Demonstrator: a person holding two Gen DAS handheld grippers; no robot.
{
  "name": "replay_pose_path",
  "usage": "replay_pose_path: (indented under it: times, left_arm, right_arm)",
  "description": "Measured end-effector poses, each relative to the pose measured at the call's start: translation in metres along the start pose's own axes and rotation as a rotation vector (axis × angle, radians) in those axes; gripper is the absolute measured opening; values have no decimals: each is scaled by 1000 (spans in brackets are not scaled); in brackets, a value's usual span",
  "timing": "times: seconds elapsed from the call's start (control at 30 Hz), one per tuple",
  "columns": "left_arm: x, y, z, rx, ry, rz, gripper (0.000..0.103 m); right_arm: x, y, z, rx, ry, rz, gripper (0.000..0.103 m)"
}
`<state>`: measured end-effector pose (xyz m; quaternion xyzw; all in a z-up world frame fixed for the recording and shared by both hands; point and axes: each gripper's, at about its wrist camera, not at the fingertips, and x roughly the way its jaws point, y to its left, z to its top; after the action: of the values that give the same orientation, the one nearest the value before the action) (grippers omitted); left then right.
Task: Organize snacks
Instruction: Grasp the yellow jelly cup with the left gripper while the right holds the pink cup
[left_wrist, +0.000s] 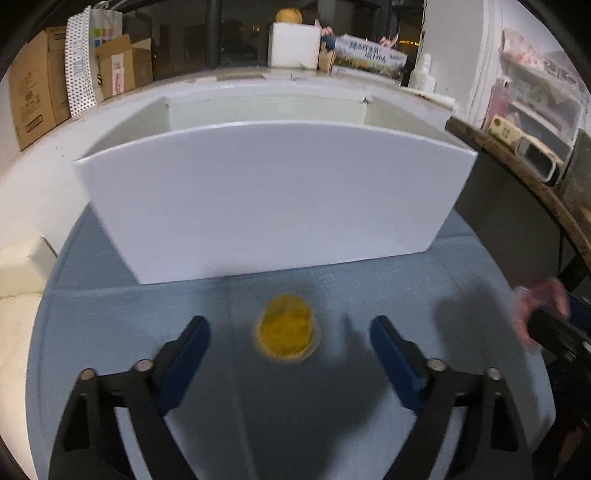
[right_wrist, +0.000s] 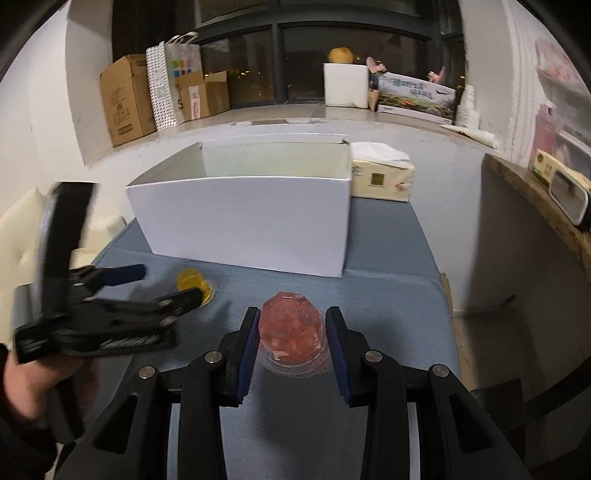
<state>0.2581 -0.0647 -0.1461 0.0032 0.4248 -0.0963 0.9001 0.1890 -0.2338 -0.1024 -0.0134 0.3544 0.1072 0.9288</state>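
A yellow jelly cup (left_wrist: 286, 326) sits upside down on the blue table, in front of a white open box (left_wrist: 273, 199). My left gripper (left_wrist: 290, 332) is open, its blue fingers wide on either side of the yellow cup, not touching it. In the right wrist view a red jelly cup (right_wrist: 291, 328) sits between the blue pads of my right gripper (right_wrist: 291, 325), which is closed on it or nearly so. The left gripper (right_wrist: 162, 284) shows there at the left around the yellow cup (right_wrist: 190, 282). The white box (right_wrist: 251, 221) stands behind both.
A tissue pack (right_wrist: 382, 175) lies to the right of the box. Cardboard boxes (right_wrist: 125, 98) and a paper bag stand on the window ledge behind. A wooden shelf edge (right_wrist: 535, 199) runs along the right. A cream cushion lies left of the table.
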Motion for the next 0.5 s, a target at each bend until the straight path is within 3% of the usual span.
replay_pose_path:
  times: [0.07,0.13,0.23,0.5]
  left_arm:
    - [11,-3,3,10,18,3,76]
    - [20,-6,4,25,42,4,56]
    - [23,-5,2,32,40,16,39]
    - [8,2,-1,26,13,-27,38]
  right_arm:
    - [-1,-1,1,5,-6,1,39]
    - [-2,-3,1,5,-10,1,39]
    - [-3,-7,-1,14,-13,7,39]
    - [3,-1,-7,28,-7,38,39]
